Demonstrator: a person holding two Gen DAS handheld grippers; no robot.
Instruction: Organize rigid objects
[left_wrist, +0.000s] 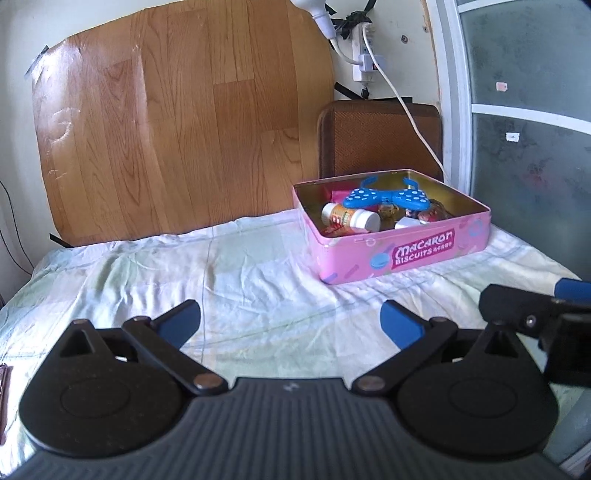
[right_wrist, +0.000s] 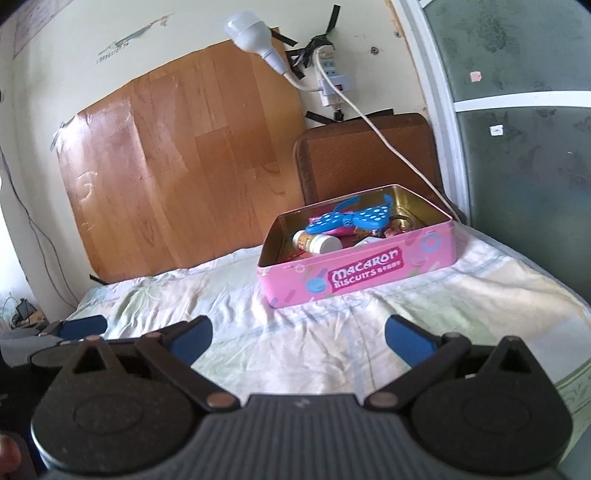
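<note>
Sitting on the bed (left_wrist: 221, 266) well beyond both empty, spread jaws, the pink tin (left_wrist: 402, 254) holds a bottle (left_wrist: 351, 218).

Left tool (left_wrist: 290, 323) gapes above sheet (left_wrist: 147, 266); pink tin (left_wrist: 402, 254) holds toys.

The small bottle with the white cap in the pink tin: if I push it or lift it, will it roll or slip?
The bottle lies on its side among other things in the tin, so a push would probably roll it, though only a little. It looks like smooth, stiff plastic, so the tongs may slip. It seems small and probably light.
</note>
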